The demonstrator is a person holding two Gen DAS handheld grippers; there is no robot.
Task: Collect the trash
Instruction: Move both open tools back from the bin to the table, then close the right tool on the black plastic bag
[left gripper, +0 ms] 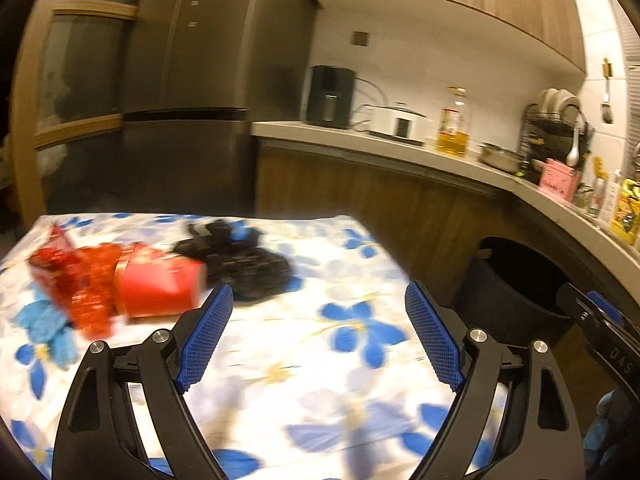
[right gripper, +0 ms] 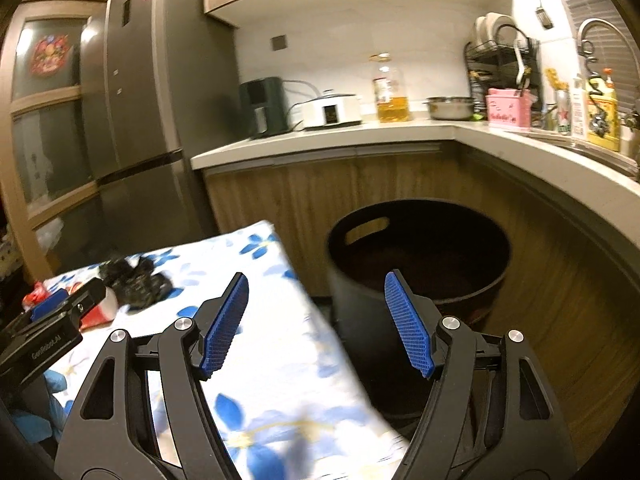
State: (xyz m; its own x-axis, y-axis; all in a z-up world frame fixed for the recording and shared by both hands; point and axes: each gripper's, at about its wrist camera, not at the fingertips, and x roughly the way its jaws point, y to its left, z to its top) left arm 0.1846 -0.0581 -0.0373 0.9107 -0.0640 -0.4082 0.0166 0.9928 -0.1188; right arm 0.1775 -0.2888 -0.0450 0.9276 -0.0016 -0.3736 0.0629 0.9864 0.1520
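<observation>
1. Nearest, in the left wrist view: left gripper point(left gripper: 319, 336), black linked arms, blue meshed rubber pads, jaws standing wide apart with nothing between them, only cloth beneath.
2. In the right wrist view: right gripper point(right gripper: 316, 326), same build, jaws likewise apart and empty, poised over the table's right edge and the gap beside it.
3. Beneath both: table under a white cloth printed with blue flowers point(left gripper: 304, 360), soft and slightly rumpled; near half bare, offering open room; right edge dropping straight to the floor.
4. Just right of that edge, on the floor: dark round bin with a cut-out handle slot point(right gripper: 416, 248), smooth-walled, mouth open, standing close to the table and in front of the wooden cabinet fronts.
5. Further along the cloth, toward its left side, the trash: crumpled light-blue glove point(left gripper: 44, 324) at the left edge; beside it a glossy red paper cup lying on its side point(left gripper: 160, 284), touching crinkled red foil wrapping point(left gripper: 86, 276).
6. Behind the cup, touching it: crumpled black plastic bag point(left gripper: 240, 264), matte and lumpy, near the table's far edge.
7. Beyond, well apart: pale L-shaped counter point(right gripper: 360, 136) wrapping round to the right, carrying a plastic bottle of yellow oil point(right gripper: 390, 92).
8. Farthest left: tall grey steel refrigerator point(left gripper: 192, 80).
</observation>
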